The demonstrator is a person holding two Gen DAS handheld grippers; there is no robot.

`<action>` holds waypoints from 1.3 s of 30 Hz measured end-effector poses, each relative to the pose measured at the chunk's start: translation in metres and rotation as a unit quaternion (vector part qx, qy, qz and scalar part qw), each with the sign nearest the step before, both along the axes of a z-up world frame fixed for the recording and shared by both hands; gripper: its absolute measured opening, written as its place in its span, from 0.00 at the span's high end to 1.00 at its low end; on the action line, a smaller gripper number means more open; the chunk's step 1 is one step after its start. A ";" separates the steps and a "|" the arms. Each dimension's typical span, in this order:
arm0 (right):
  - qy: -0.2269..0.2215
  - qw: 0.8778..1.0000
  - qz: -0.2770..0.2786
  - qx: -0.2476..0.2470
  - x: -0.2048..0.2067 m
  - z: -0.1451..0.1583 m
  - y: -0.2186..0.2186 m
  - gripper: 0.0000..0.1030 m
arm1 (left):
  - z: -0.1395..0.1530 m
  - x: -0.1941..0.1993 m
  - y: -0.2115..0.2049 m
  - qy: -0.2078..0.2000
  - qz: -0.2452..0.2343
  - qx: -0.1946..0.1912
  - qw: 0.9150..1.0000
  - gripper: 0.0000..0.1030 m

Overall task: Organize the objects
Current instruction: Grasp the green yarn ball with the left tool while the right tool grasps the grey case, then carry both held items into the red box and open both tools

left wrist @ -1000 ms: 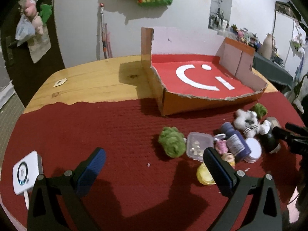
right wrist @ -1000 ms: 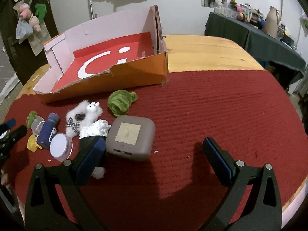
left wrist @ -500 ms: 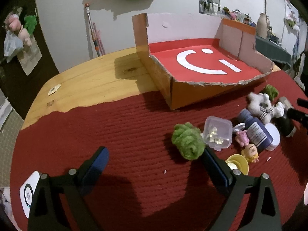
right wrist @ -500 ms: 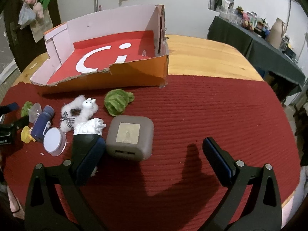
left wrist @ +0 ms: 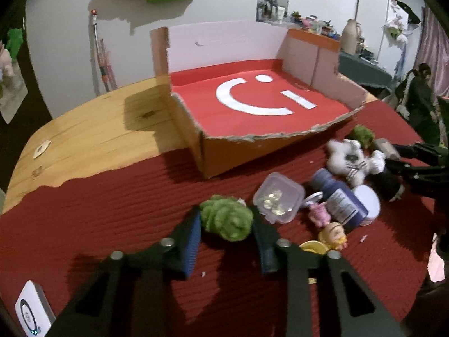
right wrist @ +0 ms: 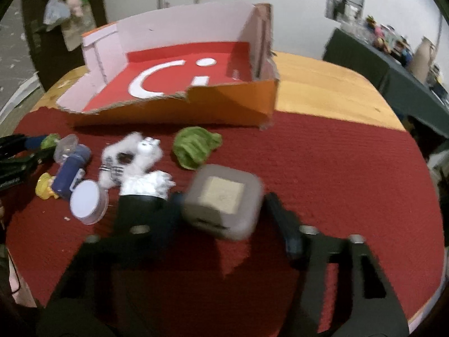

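Note:
A green plush ball (left wrist: 224, 226) lies on the red cloth between the fingers of my left gripper (left wrist: 226, 216). Its jaws are closing and both pads touch the ball's sides. A grey square box (right wrist: 223, 205) with a beige top sits tilted between the fingers of my right gripper (right wrist: 224, 200). Those jaws are closing too, with the pads against its sides. The torn orange cardboard tray (left wrist: 233, 151) with a red floor stands behind, with nothing in it. The tray (right wrist: 224, 104) also shows in the right wrist view.
Between the grippers lie a clear tub (left wrist: 277, 200), a blue bottle (left wrist: 339, 199), a white lid (left wrist: 369, 202), a white plush (left wrist: 350, 160), small figures (left wrist: 334, 236) and a second green plush (right wrist: 196, 146). A white device (left wrist: 31, 314) lies near left. A person (left wrist: 421, 95) stands far right.
Both pairs of jaws have come in from wide open. The left gripper moved forward around the green plush ball. The right one closed around the grey box, which now sits tilted.

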State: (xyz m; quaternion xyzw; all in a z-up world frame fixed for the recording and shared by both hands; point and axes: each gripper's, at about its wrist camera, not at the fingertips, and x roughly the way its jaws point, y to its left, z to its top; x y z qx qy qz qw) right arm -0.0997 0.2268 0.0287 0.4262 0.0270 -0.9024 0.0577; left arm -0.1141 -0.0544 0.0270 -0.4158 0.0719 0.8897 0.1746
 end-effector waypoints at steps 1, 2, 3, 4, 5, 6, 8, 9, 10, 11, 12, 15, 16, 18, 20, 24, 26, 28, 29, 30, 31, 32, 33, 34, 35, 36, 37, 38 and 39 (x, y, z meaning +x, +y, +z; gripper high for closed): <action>0.003 1.000 0.002 -0.001 0.001 0.000 0.000 0.47 | 0.000 0.000 0.000 0.001 0.000 0.001 1.000 0.68; 0.005 1.000 0.006 -0.002 0.002 0.000 -0.001 0.47 | 0.000 0.001 0.000 0.002 0.000 0.003 1.000 0.69; 0.006 1.000 0.008 -0.005 0.003 0.001 -0.001 0.47 | 0.001 0.002 -0.001 0.003 0.002 0.007 1.000 0.69; 0.009 1.000 0.010 -0.011 0.005 0.003 -0.001 0.47 | 0.003 0.004 -0.002 0.007 0.006 0.011 1.000 0.69; 0.012 1.000 0.010 -0.014 0.007 0.005 -0.001 0.47 | 0.004 0.005 -0.002 0.010 0.009 0.013 1.000 0.69; 0.017 1.000 0.011 -0.013 0.008 0.007 -0.001 0.47 | 0.007 0.007 -0.003 0.014 0.012 0.016 1.000 0.69; 0.028 0.999 0.015 -0.016 0.011 0.015 -0.001 0.47 | 0.013 0.012 -0.003 0.022 0.012 0.024 0.999 0.69; 0.032 0.999 0.016 -0.018 0.012 0.019 -0.001 0.48 | 0.016 0.013 -0.003 0.025 0.013 0.026 0.999 0.69; 0.038 0.999 0.019 -0.018 0.014 0.024 -0.002 0.48 | 0.018 0.016 -0.002 0.029 0.013 0.026 0.999 0.69; 0.043 0.999 0.020 -0.018 0.014 0.027 -0.002 0.47 | 0.022 0.019 -0.002 0.038 0.015 0.025 0.999 0.69; 0.047 0.999 0.021 -0.017 0.015 0.030 -0.003 0.47 | 0.025 0.021 -0.002 0.042 0.015 0.026 0.999 0.69; 0.055 0.998 0.023 -0.015 0.015 0.035 -0.004 0.47 | 0.029 0.025 -0.001 0.045 0.018 0.029 0.998 0.69; 0.055 0.998 0.024 -0.016 0.015 0.036 -0.004 0.47 | 0.031 0.027 0.001 0.047 0.018 0.029 0.998 0.69; 0.054 0.998 0.024 -0.022 0.015 0.036 -0.003 0.47 | 0.033 0.030 0.003 0.051 0.019 0.028 0.998 0.69; 0.054 0.998 0.026 -0.025 0.013 0.037 -0.002 0.47 | 0.036 0.032 0.005 0.056 0.018 0.028 0.998 0.69; 0.067 0.997 0.031 -0.023 0.008 0.050 -0.002 0.47 | 0.048 0.031 0.011 0.062 0.014 0.039 0.997 0.69; 0.077 0.996 0.038 -0.021 0.003 0.059 -0.002 0.47 | 0.056 0.028 0.015 0.072 0.015 0.037 0.997 0.69; 0.082 0.995 0.046 -0.020 -0.005 0.068 -0.003 0.47 | 0.065 0.022 0.021 0.081 0.016 0.028 0.996 0.69; 0.081 0.995 0.051 -0.022 -0.011 0.074 -0.003 0.47 | 0.068 0.019 0.023 0.082 0.016 0.026 0.996 0.69; 0.079 0.995 0.048 -0.024 -0.016 0.077 -0.003 0.47 | 0.071 0.015 0.026 0.082 0.014 0.024 0.996 0.69; 0.078 0.995 0.052 -0.026 -0.021 0.080 -0.002 0.47 | 0.074 0.011 0.029 0.082 0.012 0.022 0.996 0.69; 0.076 0.995 0.056 -0.026 -0.029 0.084 -0.003 0.47 | 0.076 0.008 0.031 0.082 0.010 0.019 0.996 0.69; 0.075 0.995 0.057 -0.024 -0.035 0.085 -0.003 0.47 | 0.078 0.002 0.034 0.082 0.009 0.010 0.997 0.69; 0.072 0.996 0.056 -0.019 -0.041 0.085 -0.004 0.47 | 0.079 -0.001 0.037 0.081 0.007 0.005 0.997 0.69; 0.065 0.996 0.059 -0.014 -0.050 0.084 -0.005 0.47 | 0.079 -0.006 0.039 0.078 0.002 0.002 0.997 0.69; 0.060 0.996 0.062 -0.011 -0.056 0.083 -0.005 0.47 | 0.079 -0.012 0.042 0.071 -0.004 0.000 0.997 0.69; 0.053 0.996 0.065 -0.007 -0.064 0.081 -0.006 0.47 | 0.078 -0.019 0.045 0.063 -0.009 -0.004 0.998 0.69; 0.044 0.997 0.069 0.000 -0.072 0.079 -0.008 0.47 | 0.077 -0.023 0.047 0.058 -0.012 -0.007 0.998 0.69; 0.037 0.997 0.072 0.005 -0.078 0.076 -0.009 0.47 | 0.075 -0.032 0.050 0.049 -0.016 -0.014 0.999 0.69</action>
